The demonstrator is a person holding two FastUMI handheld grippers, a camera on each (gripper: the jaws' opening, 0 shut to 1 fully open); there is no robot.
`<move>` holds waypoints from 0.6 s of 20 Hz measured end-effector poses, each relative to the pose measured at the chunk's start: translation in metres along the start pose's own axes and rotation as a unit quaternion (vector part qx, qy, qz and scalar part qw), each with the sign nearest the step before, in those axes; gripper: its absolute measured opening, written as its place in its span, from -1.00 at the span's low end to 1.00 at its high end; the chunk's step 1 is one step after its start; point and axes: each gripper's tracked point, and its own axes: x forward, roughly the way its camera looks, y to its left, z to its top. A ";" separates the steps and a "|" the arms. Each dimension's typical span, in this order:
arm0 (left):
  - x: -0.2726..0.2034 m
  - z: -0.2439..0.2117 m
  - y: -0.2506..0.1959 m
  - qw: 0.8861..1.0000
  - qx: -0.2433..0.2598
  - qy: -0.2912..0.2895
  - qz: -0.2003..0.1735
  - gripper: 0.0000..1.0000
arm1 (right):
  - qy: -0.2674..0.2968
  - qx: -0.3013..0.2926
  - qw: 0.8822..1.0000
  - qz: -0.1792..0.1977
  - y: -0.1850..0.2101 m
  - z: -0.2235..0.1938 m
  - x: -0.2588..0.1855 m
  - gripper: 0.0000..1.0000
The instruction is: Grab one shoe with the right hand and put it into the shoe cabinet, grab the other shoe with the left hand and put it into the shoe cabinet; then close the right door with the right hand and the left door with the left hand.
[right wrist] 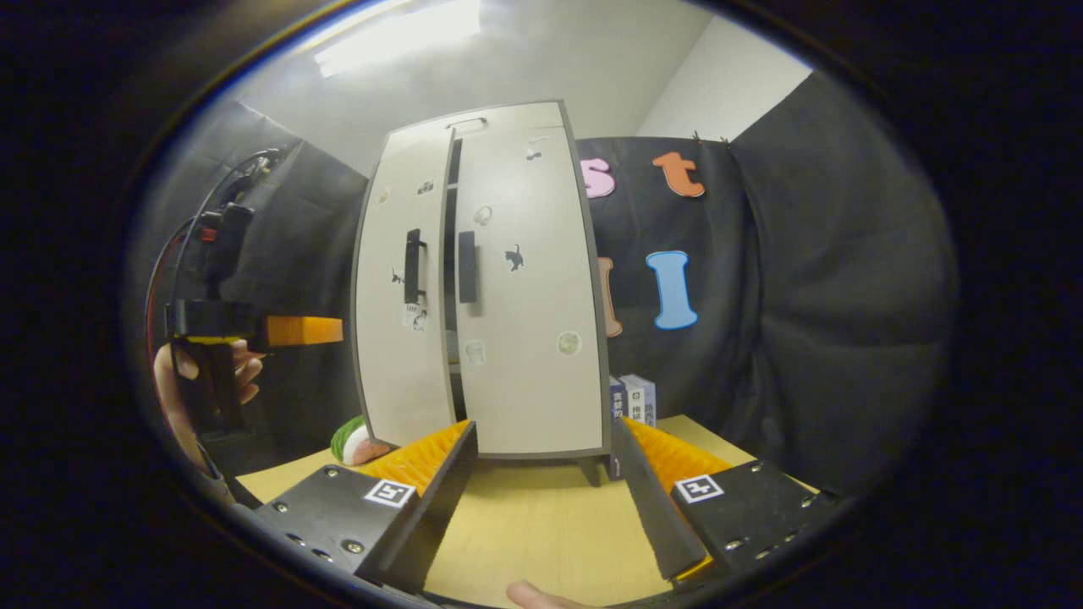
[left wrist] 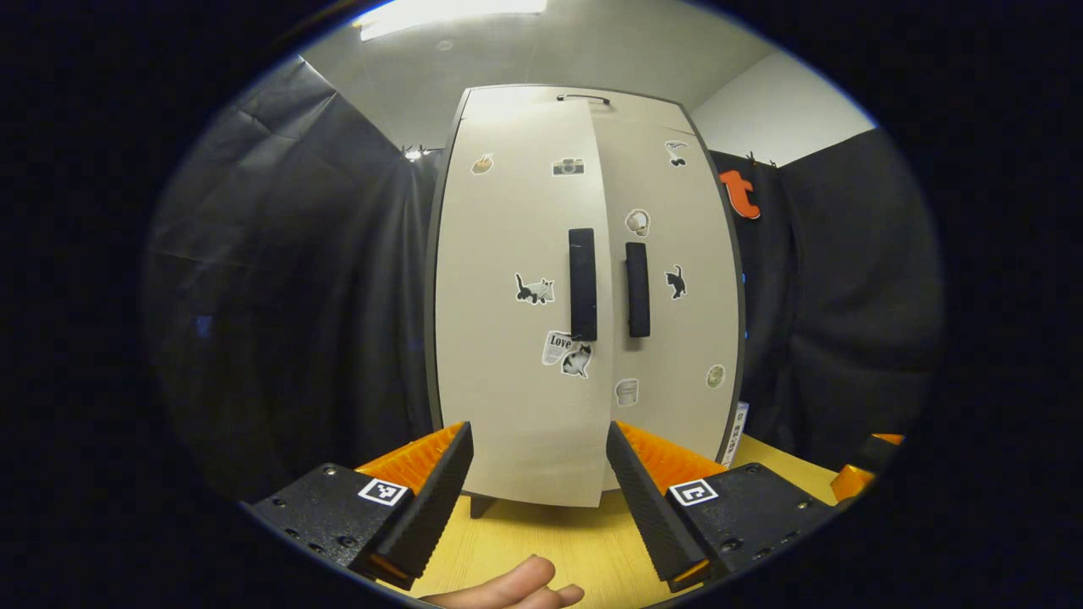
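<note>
Left gripper view, cabinet: a tall pale shoe cabinet [left wrist: 584, 288] is standing on a wooden table [left wrist: 550, 541], facing the camera.
Left gripper view, doors: the left door [left wrist: 516, 304] is sticking out a little in front of the right door [left wrist: 673, 279], so it is looking almost closed but not flush; the right door is looking closed.
Left gripper view, handles: two dark upright handles, left [left wrist: 582, 283] and right [left wrist: 637, 289], are sitting side by side at the middle.
Left gripper view, left gripper [left wrist: 537, 499]: its jaws are standing wide apart and holding nothing, near the foot of the left door and not touching it.
Left gripper view, hand: a fingertip [left wrist: 516, 588] is showing at the near edge.

Right gripper view, cabinet: the cabinet [right wrist: 486, 288] is seen from its right side; a dark gap [right wrist: 451, 288] is showing between the doors, with the left door [right wrist: 406, 296] slightly ajar.
Right gripper view, right gripper [right wrist: 546, 499]: its jaws are wide open and empty, well short of the cabinet.
Right gripper view, other gripper [right wrist: 254, 330]: it is held up at far left in a hand [right wrist: 182, 381], near the left door.
Right gripper view, clutter: boxes [right wrist: 633, 399] are standing at the cabinet's right; a round red and green object [right wrist: 355, 441] is lying at its left.

Shoes: none are visible outside, so they are probably inside already.
Progress: judging by this, only pushing the left door fully shut is remaining.
</note>
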 end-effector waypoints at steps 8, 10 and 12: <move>-0.046 -0.052 -0.009 0.999 -0.021 0.030 -0.027 0.92 | 0.001 -0.004 1.000 0.016 0.022 -0.004 0.005 0.87; -0.047 -0.054 -0.008 0.999 -0.022 0.037 -0.033 0.86 | 0.001 -0.001 1.000 0.021 0.025 -0.006 0.008 0.92; -0.049 -0.043 -0.010 0.999 -0.025 0.019 -0.043 0.92 | 0.004 0.002 1.000 0.023 0.025 -0.008 0.010 0.92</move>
